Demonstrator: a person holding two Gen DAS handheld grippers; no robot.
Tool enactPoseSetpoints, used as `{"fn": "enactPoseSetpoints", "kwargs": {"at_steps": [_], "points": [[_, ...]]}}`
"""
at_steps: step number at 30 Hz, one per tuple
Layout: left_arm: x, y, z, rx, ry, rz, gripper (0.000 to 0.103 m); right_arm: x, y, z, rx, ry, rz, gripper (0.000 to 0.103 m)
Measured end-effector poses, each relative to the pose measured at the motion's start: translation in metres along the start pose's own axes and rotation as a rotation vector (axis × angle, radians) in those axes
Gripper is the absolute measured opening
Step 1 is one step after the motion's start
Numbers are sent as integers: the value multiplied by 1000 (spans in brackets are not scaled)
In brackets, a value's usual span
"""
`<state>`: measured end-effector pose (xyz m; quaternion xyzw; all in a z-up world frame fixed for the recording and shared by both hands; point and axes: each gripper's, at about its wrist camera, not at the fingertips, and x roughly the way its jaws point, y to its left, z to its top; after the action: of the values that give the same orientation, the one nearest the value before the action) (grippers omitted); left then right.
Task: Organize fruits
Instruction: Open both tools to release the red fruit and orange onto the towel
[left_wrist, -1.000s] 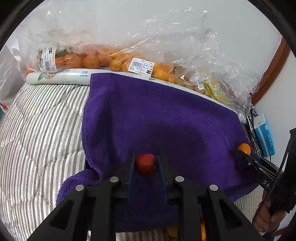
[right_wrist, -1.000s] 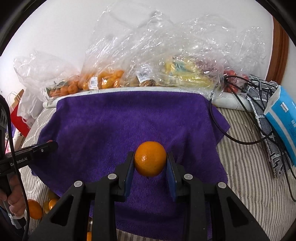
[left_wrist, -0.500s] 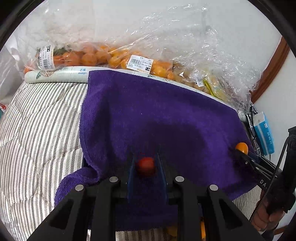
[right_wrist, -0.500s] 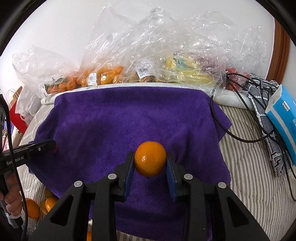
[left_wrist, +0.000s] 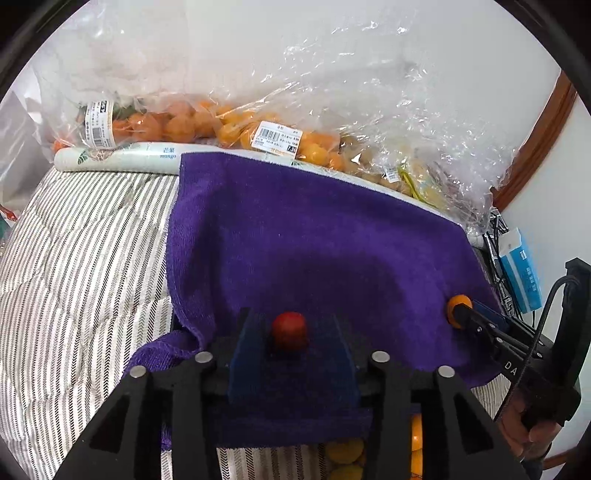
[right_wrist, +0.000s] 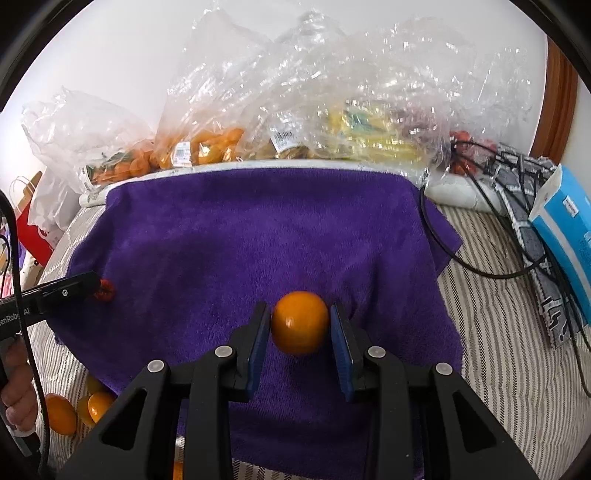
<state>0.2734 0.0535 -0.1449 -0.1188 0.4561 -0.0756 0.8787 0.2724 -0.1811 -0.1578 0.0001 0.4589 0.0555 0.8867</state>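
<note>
Gripping an orange (right_wrist: 300, 322), right fingers (right_wrist: 343, 354) close; left fingers (left_wrist: 245, 354) stand apart around a red fruit (left_wrist: 289, 329).

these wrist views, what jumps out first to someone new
A big purple towel covers the striped bed. Over it the right tool holds an orange, and the left tool has a small red fruit between its fingers. Crinkly clear bags of fruit line the wall behind.
</note>
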Motion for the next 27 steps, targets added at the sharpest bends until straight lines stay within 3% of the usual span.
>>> {"fn": "enactPoseSetpoints", "kwargs": {"at_steps": [2,10,16,27], "points": [[-4,-2,0,8,-11,-1,46,-5,2,0,-13,-9,7,47],[-27,-14,0,38,-48,25,48,-38,13,7,-36,-54,-24,71],[-52,-17,-8,59,-88,44,48,-68,19,2,-33,-123,-65,71],[-101,-27,-43,106,-151,88,48,-121,28,-23,-22,-174,-35,71]]}}
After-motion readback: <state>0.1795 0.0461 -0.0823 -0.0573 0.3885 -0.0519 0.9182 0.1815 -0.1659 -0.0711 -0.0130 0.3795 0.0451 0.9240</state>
